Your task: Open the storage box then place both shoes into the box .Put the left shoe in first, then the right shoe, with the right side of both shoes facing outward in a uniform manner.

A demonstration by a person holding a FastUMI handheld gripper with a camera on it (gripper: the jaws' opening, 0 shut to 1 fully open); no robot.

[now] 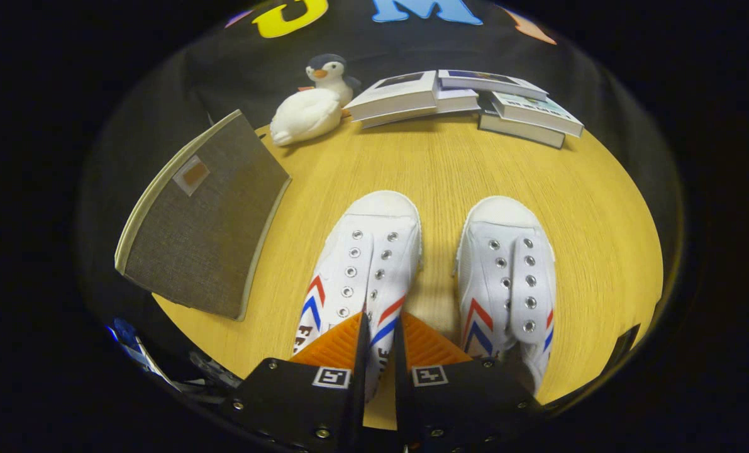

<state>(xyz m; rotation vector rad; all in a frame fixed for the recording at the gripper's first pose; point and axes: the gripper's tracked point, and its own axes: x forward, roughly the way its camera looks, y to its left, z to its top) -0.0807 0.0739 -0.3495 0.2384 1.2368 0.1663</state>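
Note:
Two white canvas shoes with red and blue chevrons stand side by side on the wooden table (437, 163), toes pointing away from me. My gripper (380, 330) is over the left-hand shoe (365, 251), near its heel end. The fingers are nearly together, with the shoe's right side wall pinched between them. The right-hand shoe (509, 270) stands apart, just right of the fingers. A grey fabric storage box (204, 233) with a cream rim and a small label tab sits to the left of the shoes at the table's left edge. Its broad grey face is turned toward me.
A white plush penguin (314, 104) lies at the table's far edge, beyond the box. Several books (468, 97) are stacked and spread along the far edge, beyond the shoes. Bare wood lies between the shoes and the books.

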